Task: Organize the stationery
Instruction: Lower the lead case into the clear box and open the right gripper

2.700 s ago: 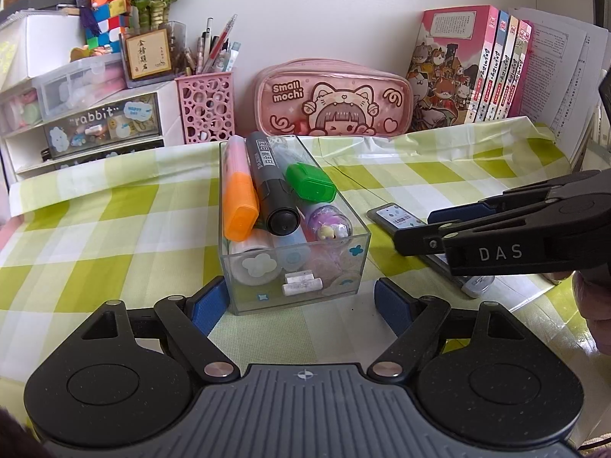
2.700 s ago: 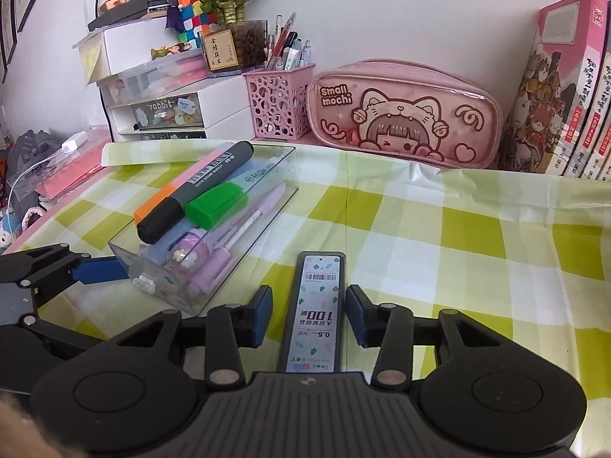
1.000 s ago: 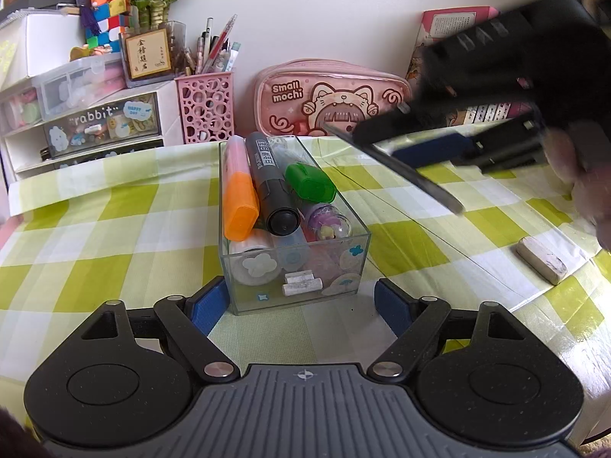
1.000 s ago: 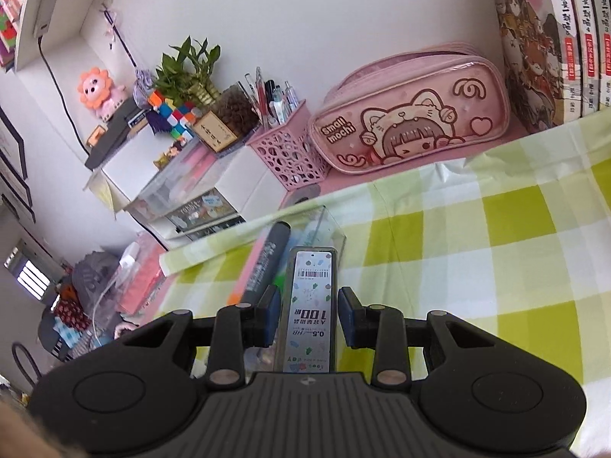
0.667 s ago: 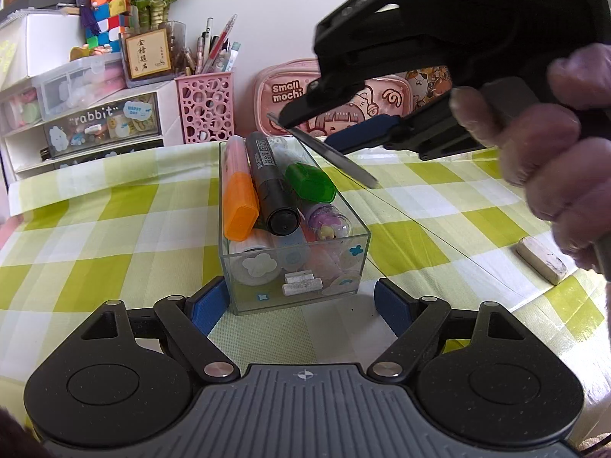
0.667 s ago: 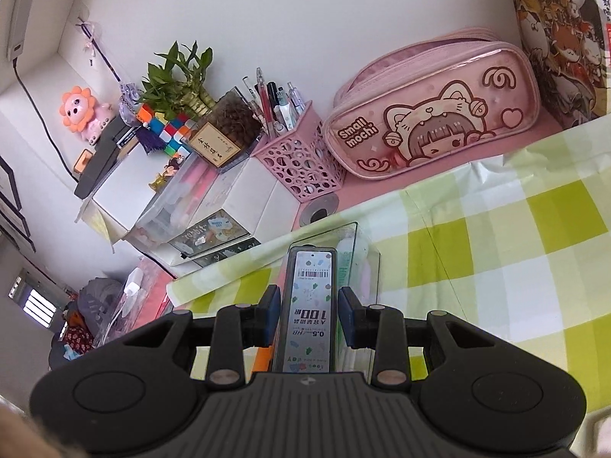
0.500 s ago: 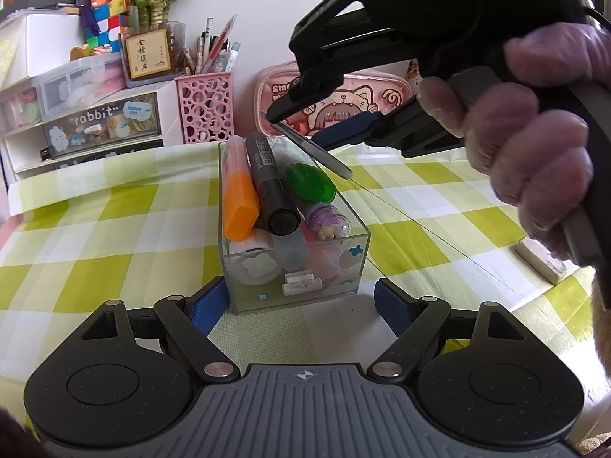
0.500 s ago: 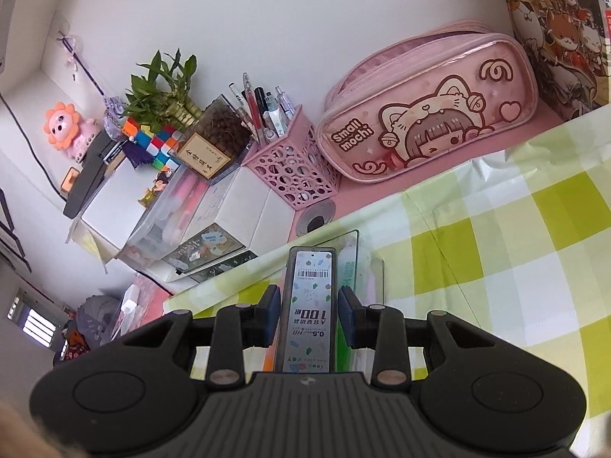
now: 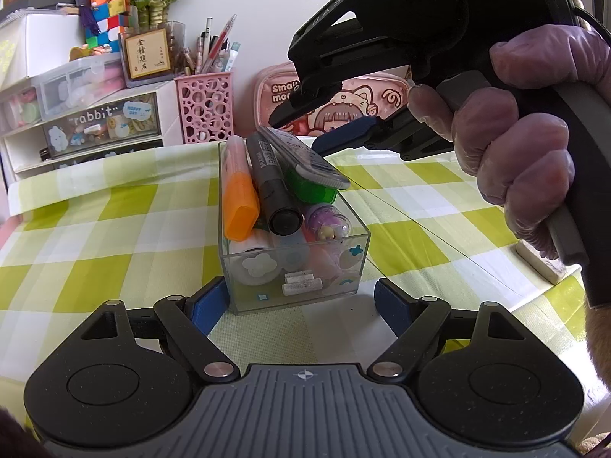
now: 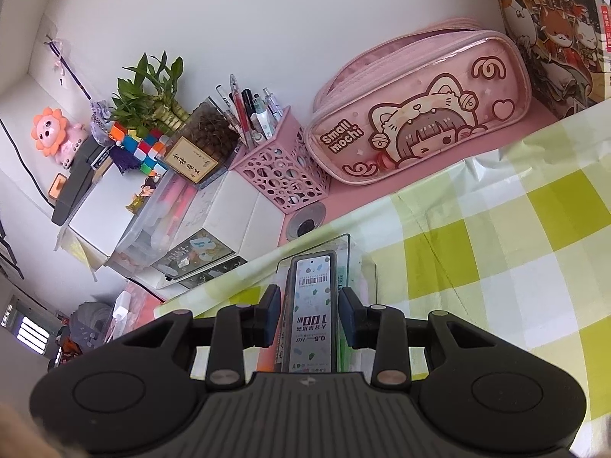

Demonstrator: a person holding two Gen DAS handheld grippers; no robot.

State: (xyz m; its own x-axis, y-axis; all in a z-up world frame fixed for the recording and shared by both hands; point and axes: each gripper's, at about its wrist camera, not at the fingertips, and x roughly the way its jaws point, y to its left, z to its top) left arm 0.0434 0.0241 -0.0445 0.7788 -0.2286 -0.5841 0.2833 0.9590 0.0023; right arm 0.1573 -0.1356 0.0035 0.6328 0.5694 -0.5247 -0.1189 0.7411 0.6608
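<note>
A clear plastic box (image 9: 294, 267) stands on the checked cloth, holding an orange highlighter (image 9: 238, 194), a black marker (image 9: 273, 187), a green-capped marker (image 9: 311, 191) and smaller items. A flat grey pencil-lead case (image 9: 305, 160) lies on top of the markers, tilted. My right gripper (image 9: 328, 129) hovers just above and behind the case, jaws slightly apart from it. In the right wrist view the case (image 10: 313, 316) lies between the open fingers (image 10: 273, 315) of my right gripper (image 10: 311, 315). My left gripper (image 9: 294, 305) is open, its fingers either side of the box's near end.
A pink mesh pen holder (image 9: 204, 108), a pink pencil pouch (image 10: 420, 129) and drawer units (image 9: 84, 122) line the back. A white eraser (image 9: 540, 263) lies at the right on the cloth. Books (image 10: 550, 30) stand at the far right.
My right gripper lifted the lead case off the cloth, carried it left over the box and lowered it onto the markers. Its jaws have widened around the case. My left gripper stayed still.
</note>
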